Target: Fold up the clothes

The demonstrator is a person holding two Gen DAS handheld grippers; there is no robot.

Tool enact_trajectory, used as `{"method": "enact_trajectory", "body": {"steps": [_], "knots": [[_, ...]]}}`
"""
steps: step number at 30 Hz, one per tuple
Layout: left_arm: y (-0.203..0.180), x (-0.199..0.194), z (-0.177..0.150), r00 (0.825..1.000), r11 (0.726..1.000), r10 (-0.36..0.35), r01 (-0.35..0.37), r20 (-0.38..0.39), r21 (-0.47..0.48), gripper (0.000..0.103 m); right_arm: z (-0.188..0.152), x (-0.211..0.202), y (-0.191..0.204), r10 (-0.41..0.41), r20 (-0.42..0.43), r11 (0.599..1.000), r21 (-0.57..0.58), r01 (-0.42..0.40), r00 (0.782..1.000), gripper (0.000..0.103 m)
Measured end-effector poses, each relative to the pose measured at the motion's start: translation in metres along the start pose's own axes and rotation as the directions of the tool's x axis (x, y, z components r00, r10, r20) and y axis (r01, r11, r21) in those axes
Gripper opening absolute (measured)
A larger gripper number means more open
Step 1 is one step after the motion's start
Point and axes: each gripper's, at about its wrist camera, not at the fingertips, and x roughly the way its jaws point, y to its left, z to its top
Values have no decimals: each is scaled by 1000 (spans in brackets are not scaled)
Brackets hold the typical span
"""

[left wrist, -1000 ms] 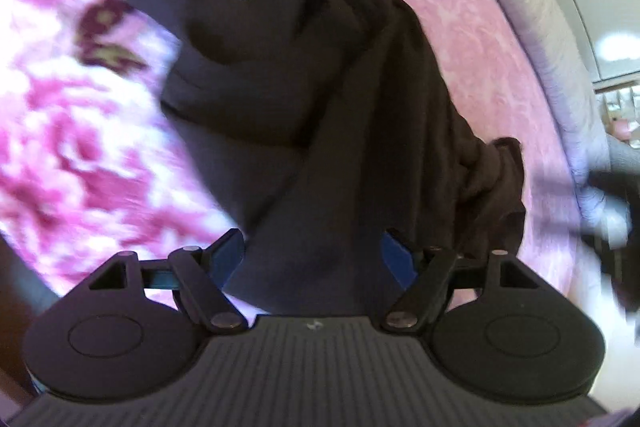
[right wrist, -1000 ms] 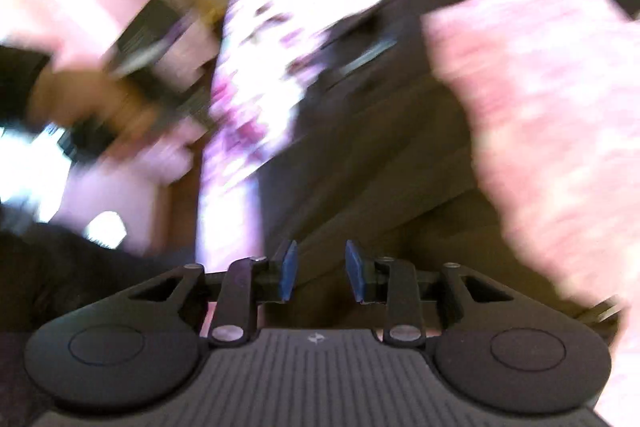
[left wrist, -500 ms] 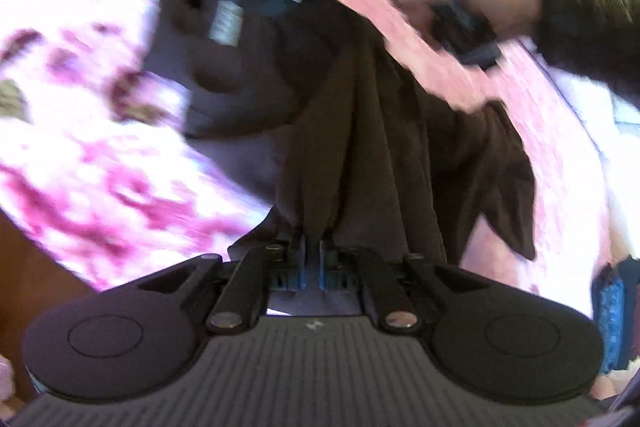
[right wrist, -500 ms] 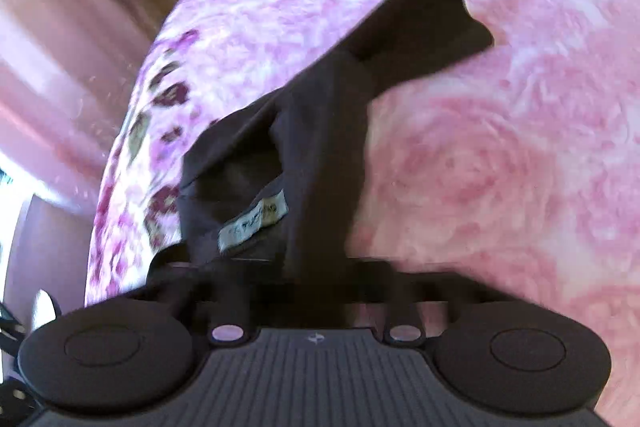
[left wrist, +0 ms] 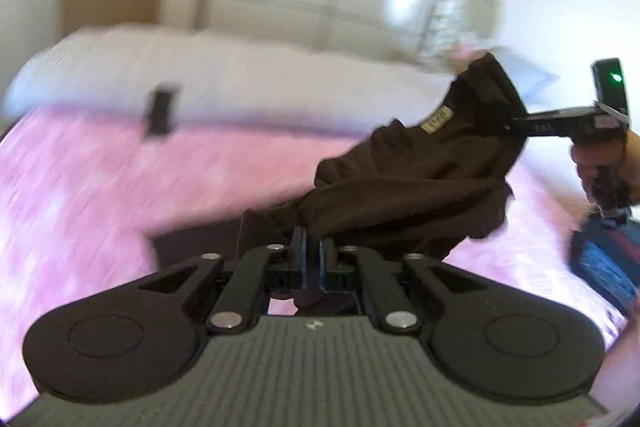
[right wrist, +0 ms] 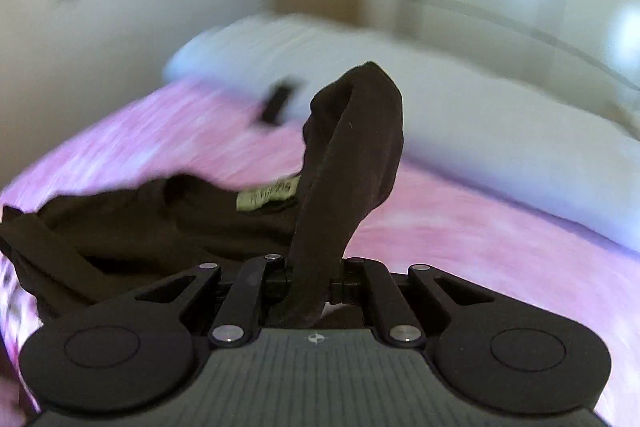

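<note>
A dark brown garment (left wrist: 420, 187), its pale label (right wrist: 268, 197) showing, hung slack in the air above a pink floral bed (left wrist: 100, 195), strung between two tongs. The left tongs (left wrist: 312, 255) were clenched on one bunched edge, the right tongs (right wrist: 308, 275) on a rolled band of cloth. The fabric looked light, soft and limp, likely to sag and twist; seams or hems seemed the surest hold. A white pillow (right wrist: 460, 115) lay beyond

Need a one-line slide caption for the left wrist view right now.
Left gripper shut on the dark brown garment, stretched above the pink bedspread toward the right gripper.
</note>
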Motion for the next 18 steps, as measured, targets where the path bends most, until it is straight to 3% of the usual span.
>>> {"method": "enact_trajectory", "body": {"steps": [2,5,8,11,15,17,18], "knots": [[-13,-1,22,996,995,-79,77,30,68,3,-8,-59,-5,-120,65,991,67,116,991,6],[-25,-28,53,983,979,-161,147,87,144,3,-19,-134,6,-267,134,955,172,243,954,6],[-32,-61,88,961,959,-229,194,156,209,3,-17,-199,23,-369,209,917,244,317,906,6],[-30,-94,134,929,941,-269,197,253,274,3,0,-254,36,-432,312,894,268,358,846,6],[-42,-112,186,892,929,-295,183,341,322,4,30,-295,26,-466,436,884,271,381,770,6],[-42,-87,197,902,935,-271,163,337,316,4,39,-290,12,-466,465,884,259,388,753,6],[-43,-75,203,906,938,-259,153,335,313,4,42,-277,3,-463,463,886,251,389,756,6]]}}
